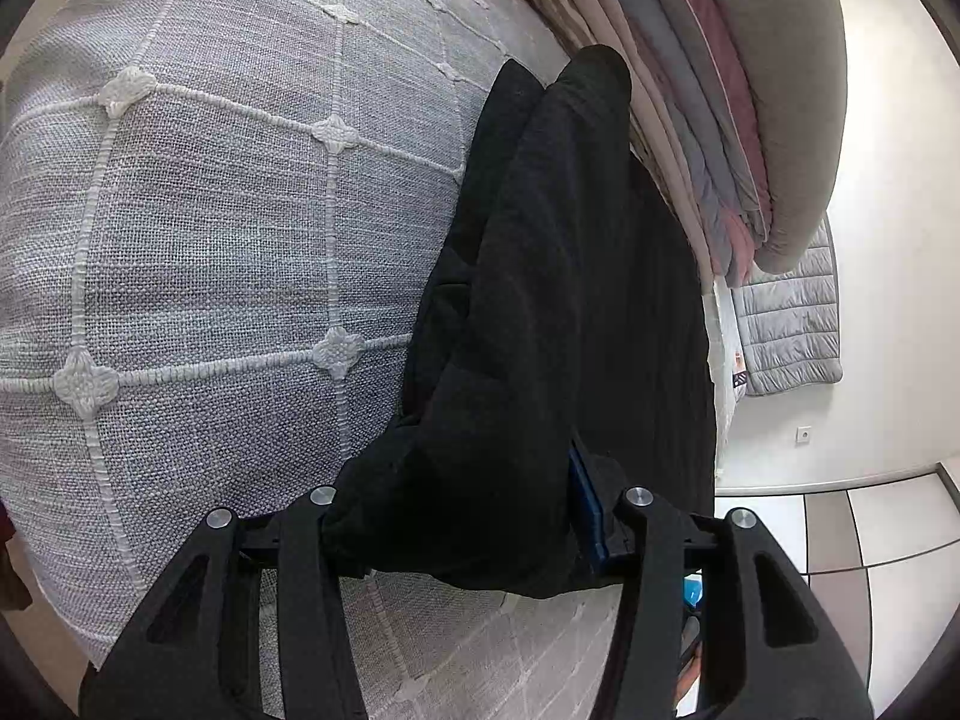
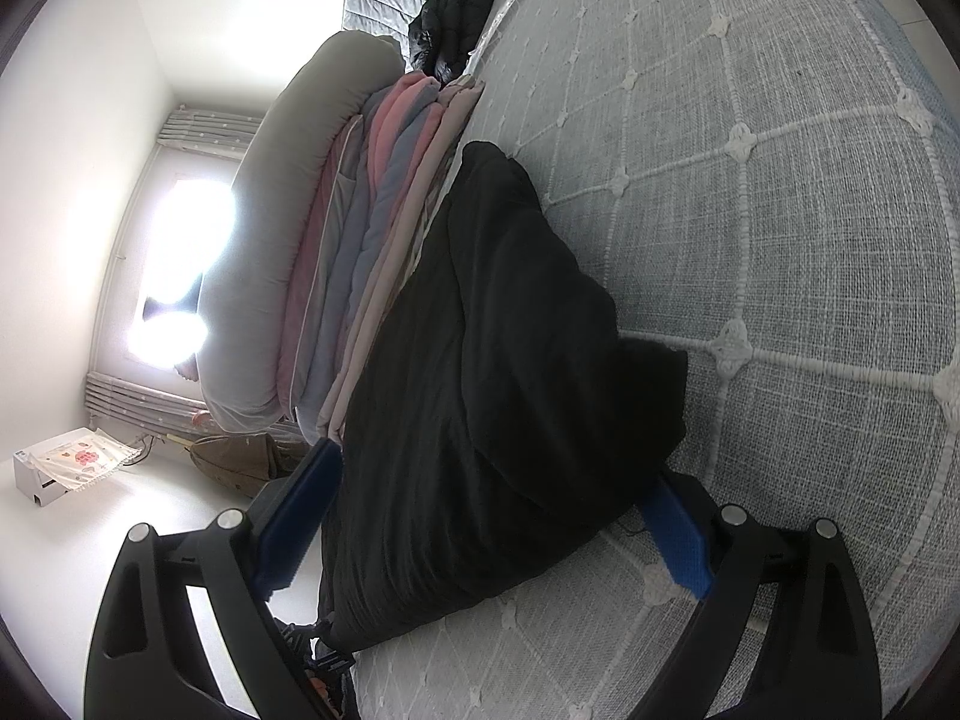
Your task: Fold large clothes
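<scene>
A large black garment [image 1: 558, 300] lies folded lengthwise on the grey bedspread [image 1: 210, 228], running away from me beside a stack of bedding. My left gripper [image 1: 468, 516] has its jaws wide apart with the garment's near end bunched between them; only one blue pad [image 1: 588, 510] shows, and I cannot tell whether they press on the cloth. In the right wrist view the same black garment [image 2: 498, 372] fills the space between the fingers of my right gripper [image 2: 486, 504]. Its blue pads [image 2: 678, 534] stand wide apart on either side of the cloth, open.
A stack of folded quilts and a grey pillow [image 1: 738, 138] lies along the garment's far side, also in the right wrist view [image 2: 336, 276]. A dark bundle [image 2: 450, 18] sits at the bed's far end. A bright window [image 2: 174, 276], a white box [image 2: 54, 462] and a tiled floor [image 1: 870, 534] lie beyond.
</scene>
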Tool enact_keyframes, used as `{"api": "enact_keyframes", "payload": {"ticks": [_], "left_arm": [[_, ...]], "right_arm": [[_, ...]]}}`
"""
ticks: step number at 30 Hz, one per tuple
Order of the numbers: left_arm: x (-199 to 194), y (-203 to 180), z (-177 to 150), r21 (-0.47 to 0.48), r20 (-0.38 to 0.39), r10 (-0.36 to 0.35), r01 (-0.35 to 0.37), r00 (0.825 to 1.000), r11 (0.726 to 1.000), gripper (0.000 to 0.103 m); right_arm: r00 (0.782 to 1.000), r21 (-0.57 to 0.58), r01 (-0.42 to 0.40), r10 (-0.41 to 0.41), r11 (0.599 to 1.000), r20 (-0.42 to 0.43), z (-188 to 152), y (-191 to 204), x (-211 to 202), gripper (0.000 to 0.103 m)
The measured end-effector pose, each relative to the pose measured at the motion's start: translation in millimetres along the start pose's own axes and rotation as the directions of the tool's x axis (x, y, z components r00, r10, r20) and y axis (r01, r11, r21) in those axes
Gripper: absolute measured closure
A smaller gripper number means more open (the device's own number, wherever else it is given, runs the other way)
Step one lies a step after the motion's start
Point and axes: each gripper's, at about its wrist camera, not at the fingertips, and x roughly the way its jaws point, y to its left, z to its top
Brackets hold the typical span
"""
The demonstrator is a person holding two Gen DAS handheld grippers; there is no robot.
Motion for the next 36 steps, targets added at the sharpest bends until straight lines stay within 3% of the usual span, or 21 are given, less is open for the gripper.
{"api": "enact_keyframes", "payload": {"ticks": [12,22,27,31,36], "left_arm": [[0,0,0,-0.003,-0.001,-0.003,0.003,1.0,1.0,0.056],[-1,4,-1,-0.006,-0.011,-0.012,0.012,1.0,1.0,0.056],[-2,8,1,-0.013,-0.015,-0.016,0.016,1.0,1.0,0.055],[-3,10,3,-0.016,-0.022,-0.015,0.015,1.0,1.0,0.055],[0,10,6,-0.019,-0.024,-0.016,0.016,1.0,1.0,0.055]], "right_arm": [[0.999,0.046,-0.035,0.035,0.998,-0.013,6,-3,-3,0.013],[0.976,0.296,-0.177,0.207,0.939,-0.074,23,-34,-28,0.013],[0.986,0.285,-0.109,0.14,0.952,-0.093,29,-31,-37,0.013],[0.979,0.294,-0.065,0.119,0.954,-0.167,36,-33,-26,0.013],[0.978,0.279,-0.041,0.095,0.959,-0.184,56,-24,2,0.012]]}}
